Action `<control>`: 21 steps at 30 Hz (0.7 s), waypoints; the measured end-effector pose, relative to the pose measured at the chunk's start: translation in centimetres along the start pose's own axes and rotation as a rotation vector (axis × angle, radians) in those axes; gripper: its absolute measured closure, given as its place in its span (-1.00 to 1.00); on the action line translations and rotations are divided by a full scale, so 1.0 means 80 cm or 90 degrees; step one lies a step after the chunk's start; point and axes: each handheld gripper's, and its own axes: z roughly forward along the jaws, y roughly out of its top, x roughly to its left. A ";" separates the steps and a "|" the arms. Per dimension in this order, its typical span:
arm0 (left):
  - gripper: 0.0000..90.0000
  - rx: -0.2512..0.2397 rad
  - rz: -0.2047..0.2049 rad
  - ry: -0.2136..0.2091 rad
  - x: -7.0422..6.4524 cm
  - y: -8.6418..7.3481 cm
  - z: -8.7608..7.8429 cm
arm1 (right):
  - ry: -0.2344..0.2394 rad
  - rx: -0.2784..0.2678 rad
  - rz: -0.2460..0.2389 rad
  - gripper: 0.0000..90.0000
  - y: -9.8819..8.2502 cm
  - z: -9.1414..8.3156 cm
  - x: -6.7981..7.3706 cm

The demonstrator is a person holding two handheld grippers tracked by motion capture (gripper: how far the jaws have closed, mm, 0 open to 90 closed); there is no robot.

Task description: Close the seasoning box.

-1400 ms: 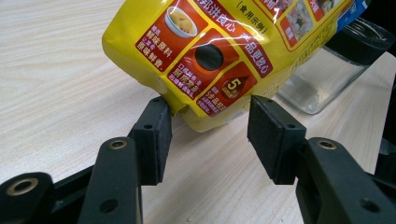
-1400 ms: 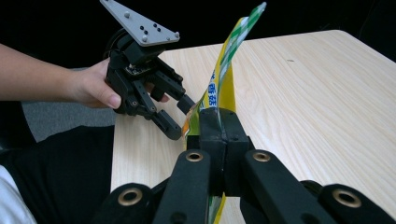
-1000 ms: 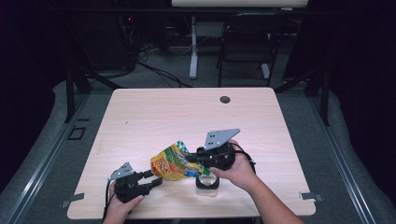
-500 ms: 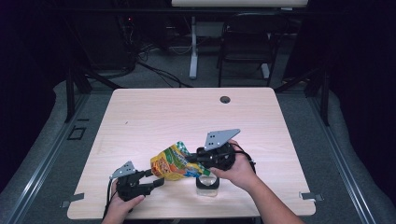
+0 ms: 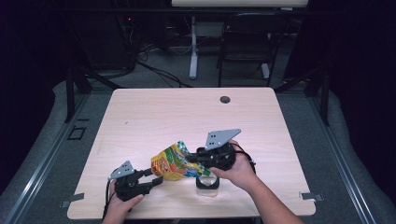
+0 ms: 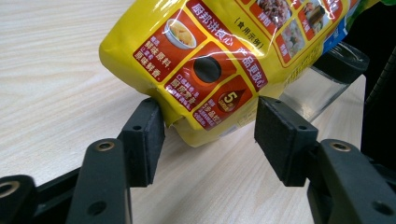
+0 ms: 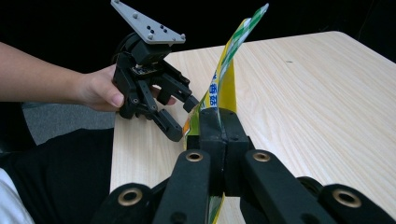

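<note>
A yellow snack bag (image 5: 173, 163) with red labels hangs tilted just above the wooden table (image 5: 163, 116). My right gripper (image 5: 196, 161) is shut on the bag's upper edge; in the right gripper view its jaws (image 7: 219, 128) are pinched on the bag (image 7: 223, 79). My left gripper (image 5: 155, 177) stands open at the bag's lower left corner. In the left gripper view the bag's bottom corner (image 6: 210, 107) sits between the open jaws (image 6: 210, 135), with the left pad (image 6: 147, 135) touching it. A clear glass jar (image 5: 207, 185) stands under the right gripper, also seen behind the bag (image 6: 322, 79).
A round cable hole (image 5: 225, 99) lies near the table's far edge. Dark chair and desk legs (image 5: 194, 46) stand on the floor beyond the table. The person's forearms come in over the near edge.
The left gripper has edged right, bringing its open jaws to either side of the bag's lower corner. The right gripper and bag have barely shifted.
</note>
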 end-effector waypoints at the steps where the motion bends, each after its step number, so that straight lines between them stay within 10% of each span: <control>1: -0.01 -0.002 0.000 0.003 0.000 0.000 0.000 | 0.000 -0.002 0.001 1.00 0.000 0.000 0.000; 21: 0.14 -0.050 -0.021 0.009 -0.004 0.010 -0.036 | 0.010 -0.058 0.017 1.00 -0.002 0.000 0.000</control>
